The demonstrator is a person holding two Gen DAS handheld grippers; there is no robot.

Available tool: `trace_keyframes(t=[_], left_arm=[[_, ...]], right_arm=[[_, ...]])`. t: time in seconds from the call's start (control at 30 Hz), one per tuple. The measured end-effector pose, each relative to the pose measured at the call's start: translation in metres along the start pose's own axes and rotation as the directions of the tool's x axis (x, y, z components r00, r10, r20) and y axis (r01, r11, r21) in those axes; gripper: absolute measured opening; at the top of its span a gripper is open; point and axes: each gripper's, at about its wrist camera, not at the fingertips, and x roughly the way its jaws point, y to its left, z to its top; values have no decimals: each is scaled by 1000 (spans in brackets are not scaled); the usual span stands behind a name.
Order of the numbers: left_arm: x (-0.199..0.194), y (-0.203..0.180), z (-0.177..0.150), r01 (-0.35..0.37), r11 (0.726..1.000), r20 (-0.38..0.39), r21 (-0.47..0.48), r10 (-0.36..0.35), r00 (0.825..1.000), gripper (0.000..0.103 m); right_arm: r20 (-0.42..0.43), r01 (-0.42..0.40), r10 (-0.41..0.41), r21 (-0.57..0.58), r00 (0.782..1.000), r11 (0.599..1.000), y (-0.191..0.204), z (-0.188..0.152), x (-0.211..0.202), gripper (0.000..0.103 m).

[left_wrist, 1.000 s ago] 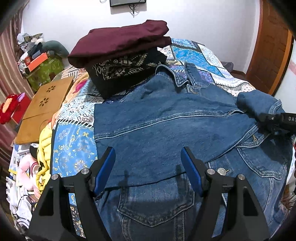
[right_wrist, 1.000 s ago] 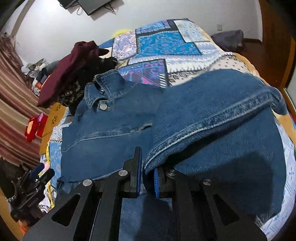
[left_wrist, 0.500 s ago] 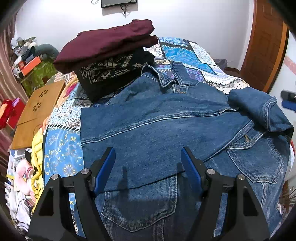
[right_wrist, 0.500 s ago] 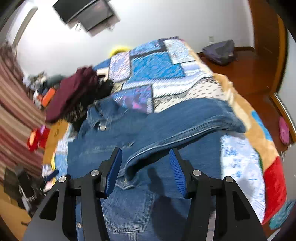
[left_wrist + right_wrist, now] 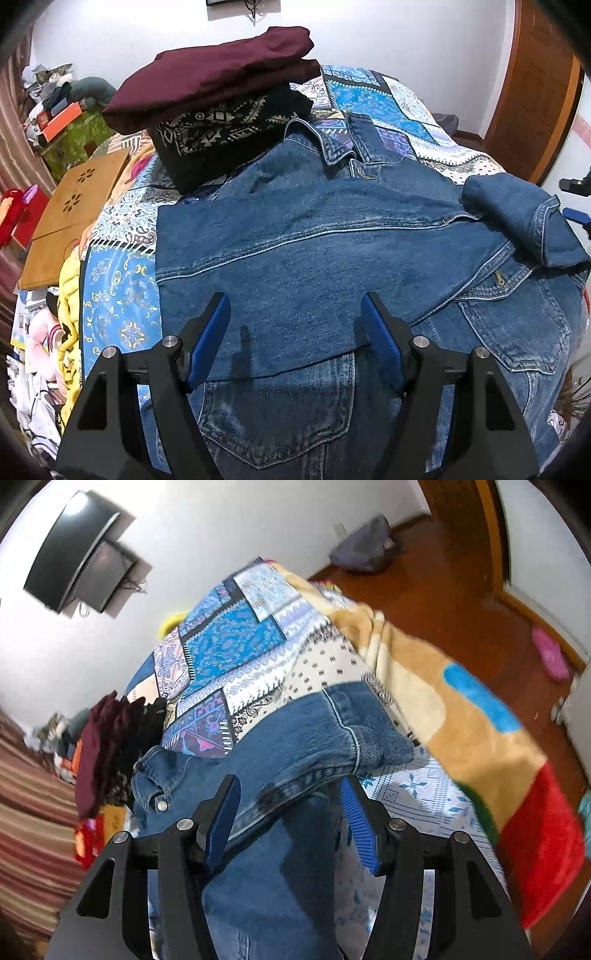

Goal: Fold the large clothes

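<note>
A blue denim jacket (image 5: 314, 251) lies front-up on the patchwork bed, collar toward the far wall. Its left sleeve is folded across the chest, and its right sleeve (image 5: 524, 218) lies folded in at the right edge. My left gripper (image 5: 295, 328) is open and empty, hovering over the jacket's lower front. My right gripper (image 5: 288, 812) is open and empty above the folded right sleeve (image 5: 332, 738), apart from it. The right gripper's tip (image 5: 576, 199) shows at the far right of the left wrist view.
A stack of folded clothes, maroon (image 5: 218, 74) on black patterned (image 5: 229, 129), sits by the collar. A wooden board (image 5: 74, 214) and clutter lie left of the bed. A fleece blanket (image 5: 461, 720) hangs off the right side over a wooden floor (image 5: 443, 572).
My right gripper let go of the right sleeve, opened, and pulled back to the right and up. The sleeve now rests folded on the jacket. My left gripper stayed open, lifting slightly.
</note>
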Motion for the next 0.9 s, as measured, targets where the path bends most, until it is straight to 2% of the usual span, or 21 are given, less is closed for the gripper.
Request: trace_keyframes(t=[0.13,0.33,0.37,0.4,0.43,0.5,0.63,0.8,0.9], left_arm=[[2,0,2,3,1000,-2,-6,-3,1000,72],[5,0,3,3,1000,-4,-6,-3,1000,72],[5,1,3,3,1000,-4,-7,-3,1000,72],[6,1,3,3,1000,-4,-8,-3,1000,72],[6,2,3,3,1000,-4,-10,-3,1000,72],[5,4,2,4,1000,-2,-14,-4,1000,72],[4,9,1,7,1000,3,-28,-7,1000,72],[-3,15,1,14,999,21,-42,-14,1000,72],[-10,19,1,21,999,38,-50,-19,999,72]], right_arm=[[-57,-28,34,111,998,993,-20,6,24,53],[41,41,-46,129,998,991,-20,12,27,52],[60,56,-63,115,996,992,-18,13,27,50],[75,70,-77,101,994,992,-16,14,25,38],[89,87,-94,78,992,993,-12,15,23,31],[126,102,-104,19,987,995,0,16,16,25],[205,114,-92,-99,974,989,32,15,-5,23],[232,42,19,-256,972,966,90,8,-28,23],[211,-29,112,-359,971,933,133,-4,-38,22]])
